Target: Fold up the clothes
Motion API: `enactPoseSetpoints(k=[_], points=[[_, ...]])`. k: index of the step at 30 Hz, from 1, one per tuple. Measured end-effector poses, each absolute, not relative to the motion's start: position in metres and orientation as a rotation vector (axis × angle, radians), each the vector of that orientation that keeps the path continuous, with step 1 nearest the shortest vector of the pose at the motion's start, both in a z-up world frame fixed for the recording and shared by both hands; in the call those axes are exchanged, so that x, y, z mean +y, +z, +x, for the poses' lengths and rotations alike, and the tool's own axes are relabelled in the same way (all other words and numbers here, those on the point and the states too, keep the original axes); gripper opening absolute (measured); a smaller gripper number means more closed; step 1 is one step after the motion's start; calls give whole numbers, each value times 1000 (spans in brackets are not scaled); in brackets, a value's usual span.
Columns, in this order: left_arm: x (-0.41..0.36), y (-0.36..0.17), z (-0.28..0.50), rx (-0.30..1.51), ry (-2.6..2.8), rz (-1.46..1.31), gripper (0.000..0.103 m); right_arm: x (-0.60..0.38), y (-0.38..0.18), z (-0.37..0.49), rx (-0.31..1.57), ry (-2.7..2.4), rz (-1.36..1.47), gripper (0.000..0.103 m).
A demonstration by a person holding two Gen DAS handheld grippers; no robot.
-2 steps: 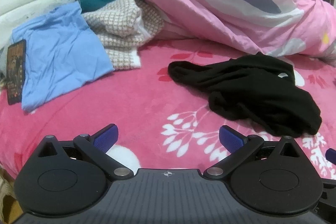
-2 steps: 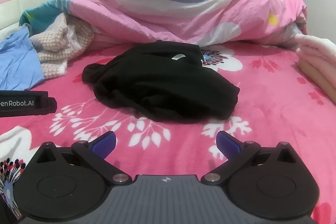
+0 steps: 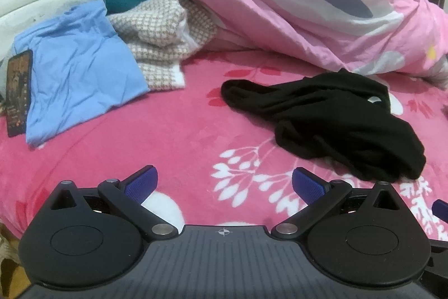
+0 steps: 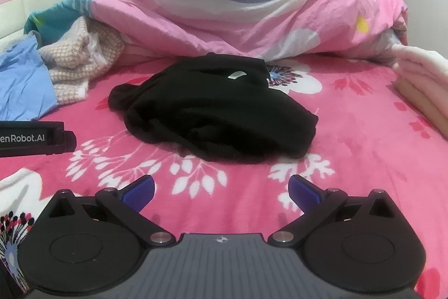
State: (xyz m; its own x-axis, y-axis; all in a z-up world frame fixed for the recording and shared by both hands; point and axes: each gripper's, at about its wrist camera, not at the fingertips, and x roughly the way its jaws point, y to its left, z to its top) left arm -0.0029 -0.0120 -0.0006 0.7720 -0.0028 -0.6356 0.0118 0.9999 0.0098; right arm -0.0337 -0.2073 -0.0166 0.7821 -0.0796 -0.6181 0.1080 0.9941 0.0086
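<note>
No fold is seen yet. The black garment [image 4: 212,114] lies crumpled in a heap on the bed [image 4: 364,147], ahead of both tools, with a pale label patch showing on top. The left hand-held gripper [image 3: 225,184] is held wide open with nothing between its blue pads, low over the pink bedspread; the garment sits ahead and to its right, apart. The right hand-held gripper [image 4: 221,188] is likewise spread wide and empty, garment near and roughly centred ahead. A blue garment [image 3: 75,72] and a checked knit [image 3: 162,38] are piled further left, also unfolded, beside the bunched duvet [image 3: 308,4]. Judged: task at start; spreading flat, then all folds, are left.
</note>
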Motion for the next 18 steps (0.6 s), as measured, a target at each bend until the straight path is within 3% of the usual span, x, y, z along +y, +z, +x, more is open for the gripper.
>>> enactPoseSetpoints(k=[18], points=[[-39,0,-6,759,-85,21,103,-223,-17,-42,697,-184,60,103]])
